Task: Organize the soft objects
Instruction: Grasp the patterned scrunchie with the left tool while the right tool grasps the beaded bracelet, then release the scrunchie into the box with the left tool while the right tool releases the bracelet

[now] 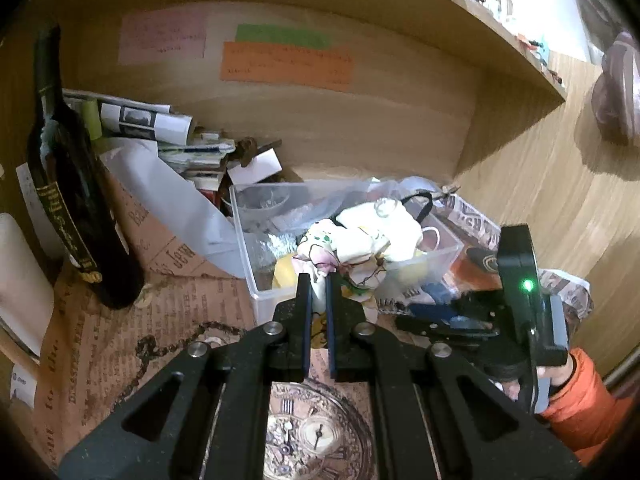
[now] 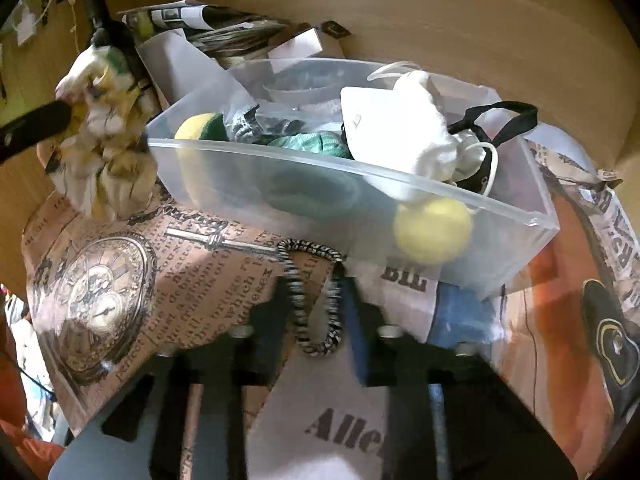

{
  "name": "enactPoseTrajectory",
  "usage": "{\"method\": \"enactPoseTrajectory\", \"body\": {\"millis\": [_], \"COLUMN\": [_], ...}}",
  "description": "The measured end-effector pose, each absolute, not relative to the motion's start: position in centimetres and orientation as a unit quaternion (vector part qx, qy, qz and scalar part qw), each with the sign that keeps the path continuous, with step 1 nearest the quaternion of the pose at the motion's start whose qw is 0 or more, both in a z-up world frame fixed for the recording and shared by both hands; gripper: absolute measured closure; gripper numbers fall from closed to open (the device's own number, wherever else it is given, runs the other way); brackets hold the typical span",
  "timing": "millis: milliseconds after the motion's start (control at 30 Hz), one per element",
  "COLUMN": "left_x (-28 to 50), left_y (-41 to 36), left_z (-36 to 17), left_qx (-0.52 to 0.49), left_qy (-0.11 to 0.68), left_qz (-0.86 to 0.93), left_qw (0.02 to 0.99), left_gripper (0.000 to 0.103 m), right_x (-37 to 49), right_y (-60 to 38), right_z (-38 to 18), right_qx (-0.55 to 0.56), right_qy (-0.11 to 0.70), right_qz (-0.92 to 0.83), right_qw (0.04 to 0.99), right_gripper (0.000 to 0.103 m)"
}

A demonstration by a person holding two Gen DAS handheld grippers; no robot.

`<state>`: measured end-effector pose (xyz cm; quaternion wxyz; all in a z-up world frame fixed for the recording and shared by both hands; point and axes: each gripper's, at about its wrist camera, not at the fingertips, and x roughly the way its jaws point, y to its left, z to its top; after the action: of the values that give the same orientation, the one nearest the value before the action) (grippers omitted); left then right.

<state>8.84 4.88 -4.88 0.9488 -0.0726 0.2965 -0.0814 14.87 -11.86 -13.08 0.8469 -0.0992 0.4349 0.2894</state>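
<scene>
- Floral cloth [image 1: 352, 256]: one piece, crumpled, cream with pink, green and yellow print. Bunched over the near rim of the clear plastic bin [image 1: 256, 280], held off the table.
- Left tongs [image 1: 319, 280]: clenched on the floral cloth, a fold pinched between the two blue-lined fingers [image 1: 307, 300]. In the right wrist view the same cloth [image 2: 104, 152] hangs beside the bin's left corner, gripped by a dark finger that enters from the left edge.
- Right tongs [image 2: 316, 300]: spread apart, grasping nothing; a striped black-and-white hair tie [image 2: 316, 300] lies on the table between the fingers, one loop, its far end touching the bin wall [image 2: 280, 184].
- Bin count: one bin. Inside, two yellow balls seen through or over the wall, one at the left end [image 2: 196, 128], one at the right front [image 2: 434, 230]; one white soft bundle [image 2: 412, 132]; one black strap loop [image 2: 500, 116]; one teal knitted item [image 2: 312, 144], shape hard to make out.
- Table [image 1: 100, 340]: covered with newsprint-pattern paper showing one pocket-watch picture [image 2: 100, 304].
- One dark wine bottle [image 1: 76, 208] stands upright left of the bin; its neck is blurred in the right wrist view.
- Paper stack behind the bin [image 1: 168, 128]: count unclear.
- Three coloured notes on the back panel: pink [image 1: 162, 38], green [image 1: 280, 36], orange [image 1: 286, 66]; writing illegible.
</scene>
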Motion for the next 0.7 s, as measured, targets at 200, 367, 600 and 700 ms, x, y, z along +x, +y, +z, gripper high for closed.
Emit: {"method": "enactPoseTrajectory", "body": {"millis": [200, 367, 600, 700], "left_x": [9.9, 11.0, 13.7, 15.2], "left_y": [5.3, 5.5, 5.6, 5.2], "left_z": [-4.0, -3.0, -2.5, -3.0], "left_qx": [-0.08, -0.082, -0.087, -0.088], "left_qy": [0.286, 0.273, 0.271, 0.285], "left_qz": [-0.078, -0.07, -0.06, -0.064], "left_qw": [0.952, 0.956, 0.957, 0.952], "left_gripper": [0.098, 0.098, 0.098, 0.098], "right_x": [13.5, 12.0, 12.8, 13.9], "right_y": [-13.2, -13.7, -13.2, -12.9], "right_z": [-10.8, -7.4, -4.5, -4.0], "right_qx": [-0.078, -0.071, -0.065, -0.06], "right_qy": [0.393, 0.35, 0.3, 0.291], "right_qz": [0.302, 0.318, 0.318, 0.316], "right_qw": [0.865, 0.878, 0.897, 0.901], "right_gripper": [0.095, 0.095, 0.095, 0.095]}}
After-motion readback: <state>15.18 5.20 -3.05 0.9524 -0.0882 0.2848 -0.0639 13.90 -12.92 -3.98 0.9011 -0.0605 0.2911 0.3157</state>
